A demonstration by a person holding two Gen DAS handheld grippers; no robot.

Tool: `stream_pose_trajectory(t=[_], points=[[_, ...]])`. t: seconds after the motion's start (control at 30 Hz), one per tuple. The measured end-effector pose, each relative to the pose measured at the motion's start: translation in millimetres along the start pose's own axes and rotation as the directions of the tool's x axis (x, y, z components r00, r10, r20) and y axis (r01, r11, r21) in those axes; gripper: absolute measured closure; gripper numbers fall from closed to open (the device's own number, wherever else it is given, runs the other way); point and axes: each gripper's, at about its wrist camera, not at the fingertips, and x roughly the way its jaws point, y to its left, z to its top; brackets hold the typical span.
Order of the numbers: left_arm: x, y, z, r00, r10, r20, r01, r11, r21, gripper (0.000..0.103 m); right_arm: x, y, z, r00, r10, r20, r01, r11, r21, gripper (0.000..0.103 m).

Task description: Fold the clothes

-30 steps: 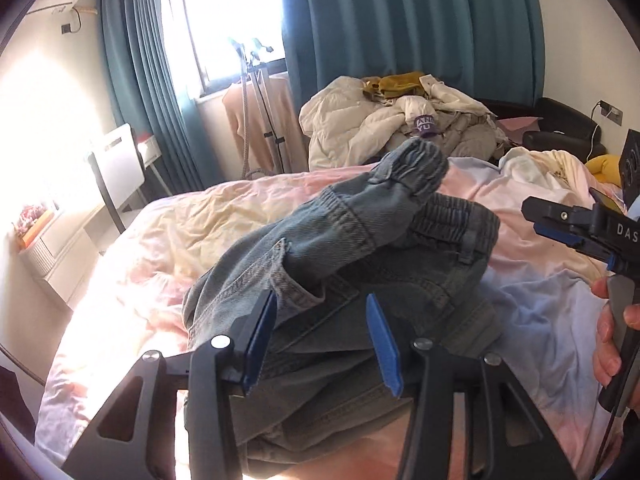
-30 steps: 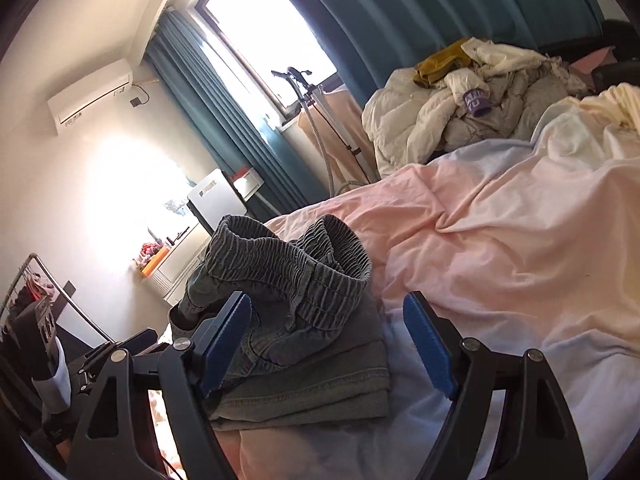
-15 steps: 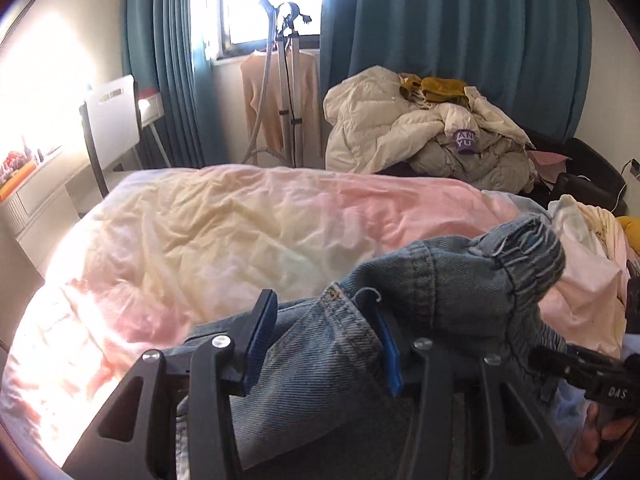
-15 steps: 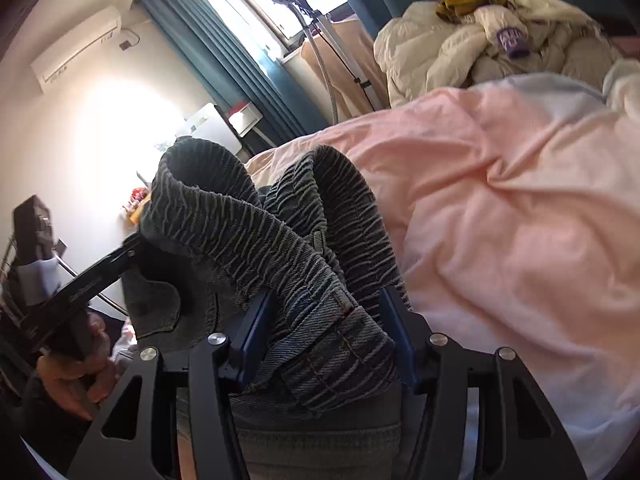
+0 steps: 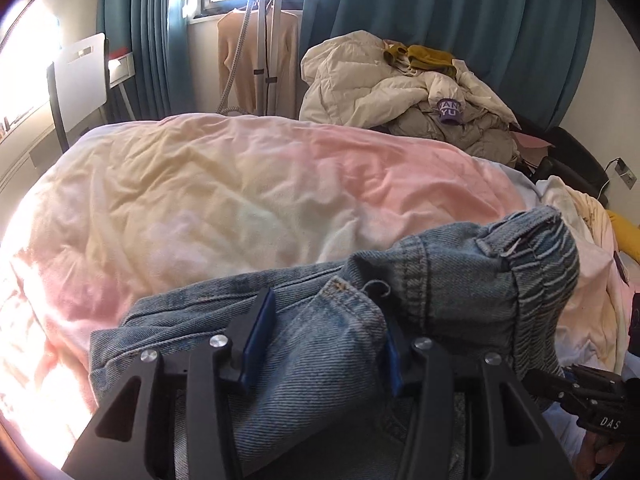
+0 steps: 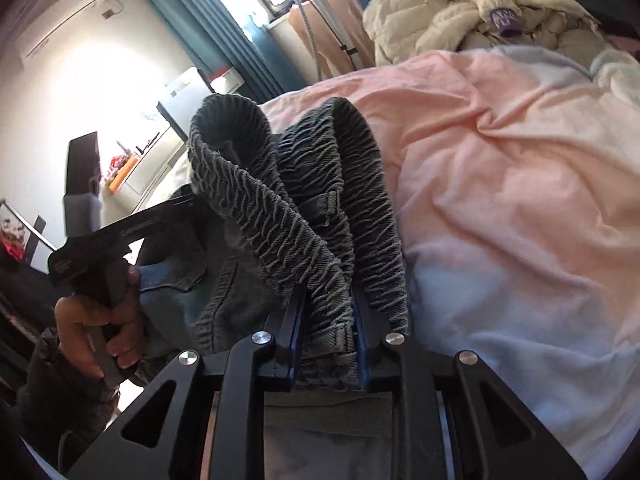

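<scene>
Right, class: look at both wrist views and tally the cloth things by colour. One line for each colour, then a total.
Blue: 1, the jeans, gripped by the left tool and the right tool.
Pink: 1, the bedspread.
Cream: 1, the puffy coat.
Mustard: 1, the garment on the coat.
Teal: 1, the curtains.
Total: 5

My left gripper (image 5: 322,336) has matte black finger arms with triangular cut-outs, round silver screw heads and flat blue pads (image 5: 259,336). My right gripper (image 6: 326,338) is built identically: black arms, silver screws, blue pads (image 6: 295,340). Its black body carries white lettering "DAS". My left hand (image 6: 98,320) shows bare skin and a dark sleeve.
</scene>
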Motion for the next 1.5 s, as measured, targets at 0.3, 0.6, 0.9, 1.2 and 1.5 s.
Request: stream_pose_trajectory(t=[0.3, 0.6, 0.9, 1.2, 1.5], points=[[-81.2, -1.7, -23.0, 0.996, -0.022, 0.085, 0.026, 0.999, -0.048, 0.055, -21.3, -5.3, -3.0, 0.994, 0.034, 0.100, -0.039, 0.998, 0.042, 0.070], [-143.6, 7.3, -84.3, 0.985, 0.050, 0.165, -0.052, 0.999, 0.010, 0.053, -50.2, -20.5, -12.2, 0.975, 0.035, 0.221, -0.082, 0.974, 0.209, 0.027], [-139.9, -1.3, -120.4, 0.995, 0.064, 0.081, -0.079, 0.977, 0.198, 0.053, -29.7, -43.0, -35.9, 0.967, 0.159, 0.200, -0.229, 0.887, 0.401, 0.027], [-97.6, -36.2, -144.0, 0.967, 0.237, 0.090, -0.252, 0.861, 0.442, 0.053, -21.5, -41.3, -17.7, 0.943, 0.190, 0.273, -0.286, 0.882, 0.375, 0.045], [-79.3, -48.7, -144.7, 0.936, 0.315, 0.158, -0.351, 0.794, 0.496, 0.053, -16.0, -31.9, -28.9, 0.970, 0.126, 0.206, -0.192, 0.920, 0.342, 0.045]])
